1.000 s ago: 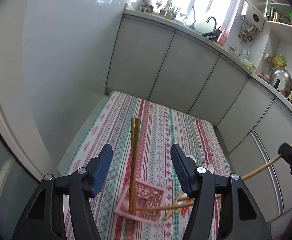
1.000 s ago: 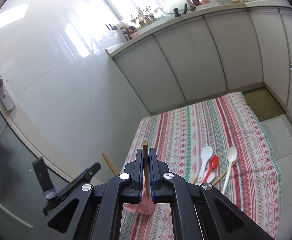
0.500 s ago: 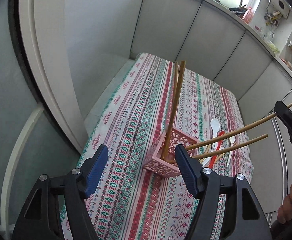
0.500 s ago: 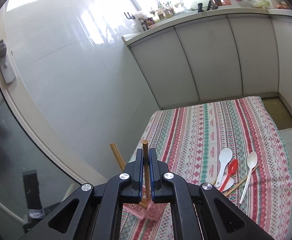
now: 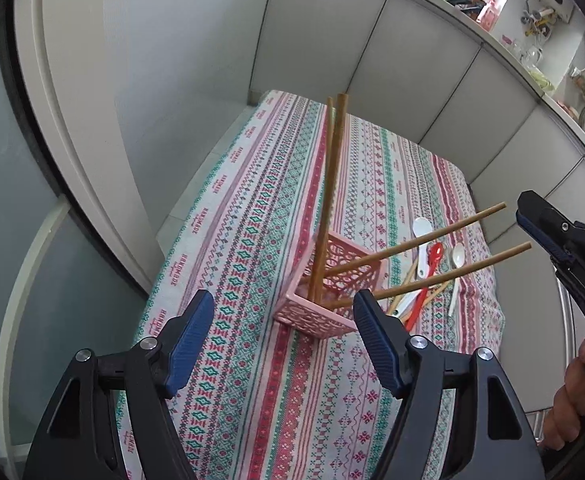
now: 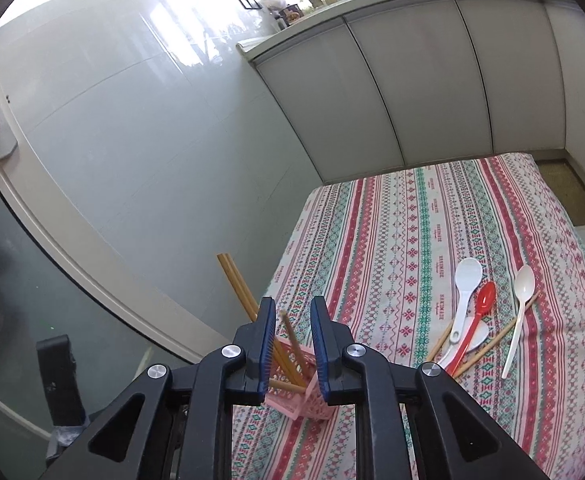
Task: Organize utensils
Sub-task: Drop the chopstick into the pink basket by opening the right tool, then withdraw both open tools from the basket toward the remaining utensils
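Both jaws are opening: my left gripper [image 5: 282, 322] spreads wide and empty above the striped tablecloth [image 5: 252, 216]; my right gripper [image 6: 290, 344] parts, pads clear of the chopstick [image 6: 292, 344] between them. Four chopsticks lean in the pink basket [image 5: 324, 288]. Beside it lie spoons [image 6: 466, 280] and more chopsticks.

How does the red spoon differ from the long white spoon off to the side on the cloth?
The red spoon is bright red; the long white spoon is white. The red spoon lies across another white utensil in the pile, while the long white spoon lies apart at the edge, crossing only a chopstick. Both lie flat on the striped cloth, outside the pink basket.
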